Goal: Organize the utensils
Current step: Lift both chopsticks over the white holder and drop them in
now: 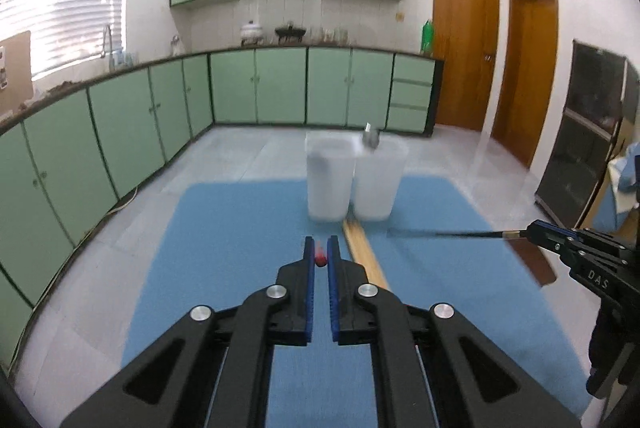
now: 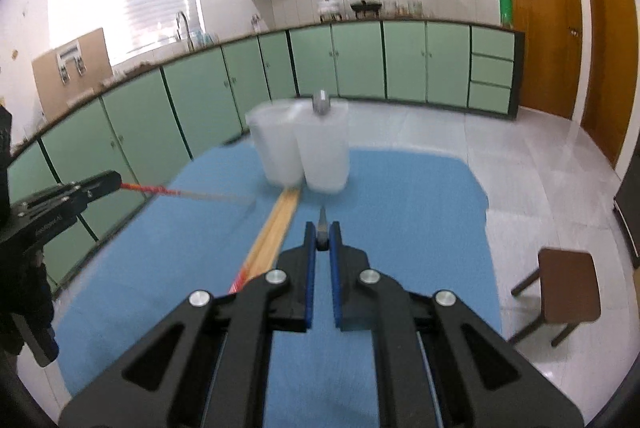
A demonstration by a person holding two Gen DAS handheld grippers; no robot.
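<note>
**Left wrist and right wrist: each tool clamped on a utensil above the blue table**

Left wrist view first: our left tool (image 1: 321, 248) has its blue pads drawn together on a thin red-handled utensil (image 1: 320, 259), of which we see only the red end poking up between the fingertips. From the right wrist view the same piece (image 2: 168, 191) runs out of that tool as an orange-red handle with a blurred pale shaft beyond it.

Our right tool (image 2: 322, 233) is pressed shut on a slim grey metal utensil (image 2: 322, 218), whose tip points ahead. In the left wrist view it shows as a dark thin rod (image 1: 452, 234) reaching leftward.

Ahead of both tools stand two translucent cups (image 1: 354, 180), touching side by side on the blue table (image 1: 224, 228). A metal piece (image 1: 370, 138) sticks up out of the right-hand cup. Between the tools and the cups lie wooden chopsticks (image 2: 276, 228), their far end just before the cups.
</note>
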